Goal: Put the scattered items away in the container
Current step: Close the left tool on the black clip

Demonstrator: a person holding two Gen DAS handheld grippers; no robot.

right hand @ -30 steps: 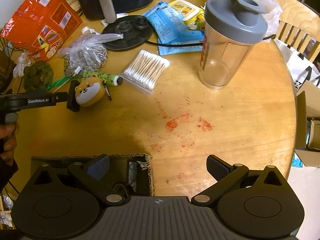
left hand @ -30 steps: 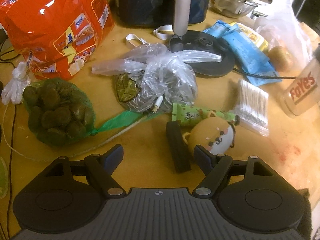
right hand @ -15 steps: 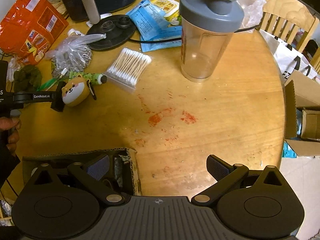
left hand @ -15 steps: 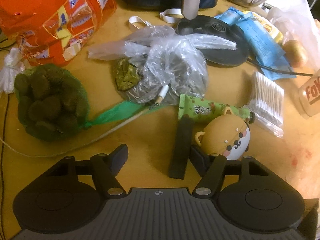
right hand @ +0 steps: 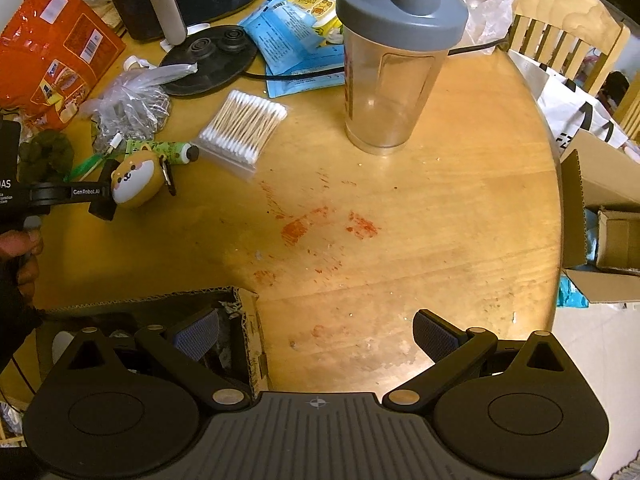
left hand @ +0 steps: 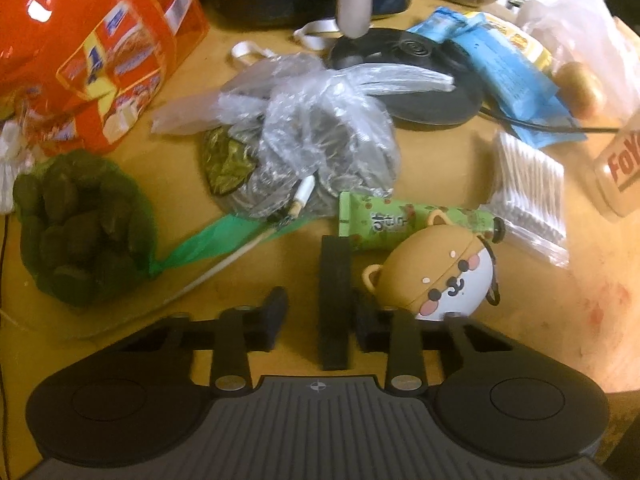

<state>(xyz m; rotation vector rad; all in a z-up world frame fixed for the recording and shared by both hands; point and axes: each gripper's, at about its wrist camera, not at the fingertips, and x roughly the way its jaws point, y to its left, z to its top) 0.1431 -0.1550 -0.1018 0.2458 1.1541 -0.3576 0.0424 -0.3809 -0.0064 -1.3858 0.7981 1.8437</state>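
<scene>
A flat black bar (left hand: 334, 300) lies on the wooden table between the fingers of my left gripper (left hand: 320, 316), whose jaws are partly closed around it with a gap on the left side. A brown dog-face case (left hand: 440, 276) touches the right finger; it also shows in the right wrist view (right hand: 138, 178). A green tube (left hand: 416, 220), a cotton swab pack (right hand: 244, 128) and a clear bag (left hand: 316, 136) lie beyond. My right gripper (right hand: 316, 330) is open and empty, its left finger over the cardboard container (right hand: 248, 320) at the table's near edge.
A green net bag (left hand: 80, 228) and an orange snack bag (left hand: 92, 44) sit left. A shaker bottle (right hand: 396, 60), blue packets (right hand: 288, 36) and a black round base (right hand: 208, 56) stand at the back. Open cardboard boxes (right hand: 604, 216) and a chair (right hand: 560, 40) are right.
My left gripper moved forward over the black bar and its jaws narrowed around it. The right gripper drew back slightly and stayed open.
</scene>
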